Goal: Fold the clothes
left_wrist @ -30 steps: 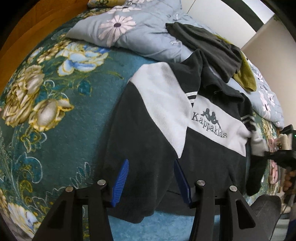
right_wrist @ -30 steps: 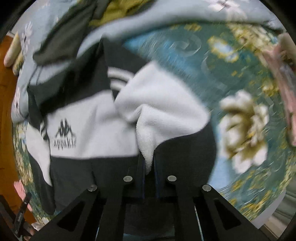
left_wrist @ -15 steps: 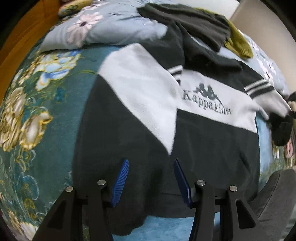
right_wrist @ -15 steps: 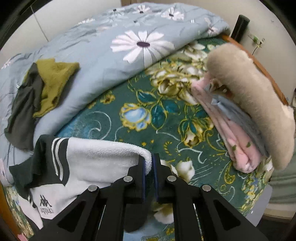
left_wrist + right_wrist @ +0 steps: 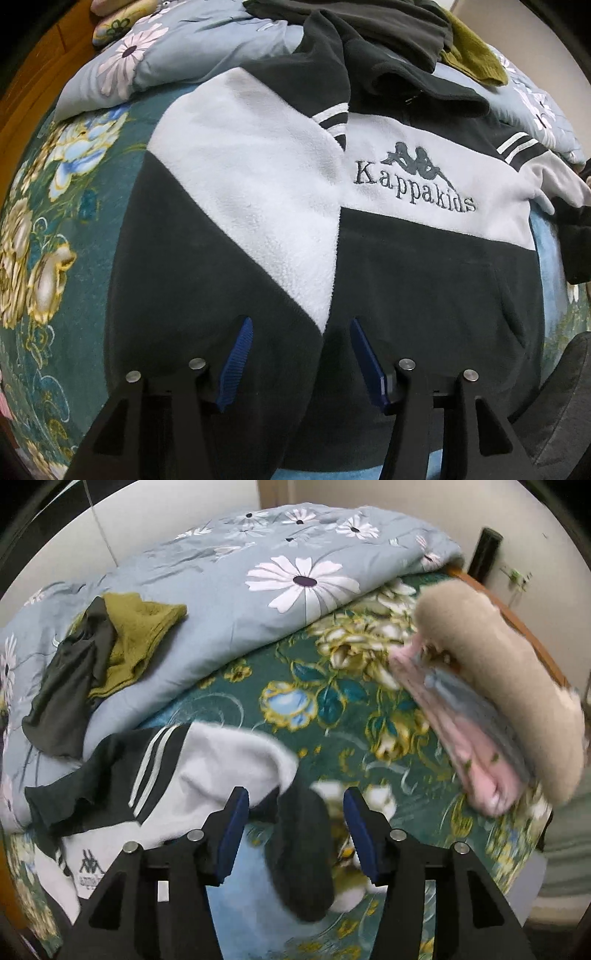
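Both my jaws stand wide apart, gripping nothing: my left gripper (image 5: 301,354) hovers over the black-and-white sweatshirt (image 5: 406,266), its folded sleeve ahead between the fingers; my right gripper (image 5: 295,823) has the loose sleeve end (image 5: 299,853) hanging blurred between its fingers.

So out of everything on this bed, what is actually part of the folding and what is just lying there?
Part of the job:
- Kappa Kids fleece
- its right sleeve
- left hand-held gripper
- right hand-held gripper

Just lying about:
- grey daisy duvet
- olive garment
- dark garment
- folded pile
- floral blanket
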Demonstrator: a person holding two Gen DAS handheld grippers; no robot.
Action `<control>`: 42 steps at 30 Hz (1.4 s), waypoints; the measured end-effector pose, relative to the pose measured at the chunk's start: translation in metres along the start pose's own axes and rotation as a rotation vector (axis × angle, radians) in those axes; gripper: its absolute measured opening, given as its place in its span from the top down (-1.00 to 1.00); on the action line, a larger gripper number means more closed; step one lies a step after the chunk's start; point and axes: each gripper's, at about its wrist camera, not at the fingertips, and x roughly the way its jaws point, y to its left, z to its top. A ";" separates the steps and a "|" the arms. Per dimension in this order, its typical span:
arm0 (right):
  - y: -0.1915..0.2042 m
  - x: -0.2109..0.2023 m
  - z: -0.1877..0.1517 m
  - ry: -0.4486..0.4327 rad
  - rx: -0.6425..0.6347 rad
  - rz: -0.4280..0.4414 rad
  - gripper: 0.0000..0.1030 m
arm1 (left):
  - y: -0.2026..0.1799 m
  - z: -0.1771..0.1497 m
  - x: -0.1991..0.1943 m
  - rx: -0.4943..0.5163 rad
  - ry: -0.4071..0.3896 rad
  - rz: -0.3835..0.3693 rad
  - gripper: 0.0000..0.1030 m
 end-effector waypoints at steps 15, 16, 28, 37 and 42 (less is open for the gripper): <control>0.120 0.008 -0.063 0.107 -0.099 0.180 -0.06 | 0.015 -0.010 -0.002 0.085 -0.074 0.007 0.44; 0.130 0.009 -0.066 0.115 -0.119 0.185 -0.06 | 0.020 -0.011 -0.005 0.076 -0.083 -0.002 0.61; 0.196 0.004 -0.085 0.134 -0.216 0.263 -0.06 | 0.130 0.032 -0.052 -0.129 -0.308 0.044 0.82; 0.149 0.002 -0.089 0.143 -0.081 0.236 -0.06 | 0.224 0.123 -0.039 -0.217 -0.344 0.240 0.82; 0.130 -0.002 -0.090 0.134 -0.043 0.226 -0.06 | 0.280 0.159 -0.026 -0.380 -0.257 0.248 0.76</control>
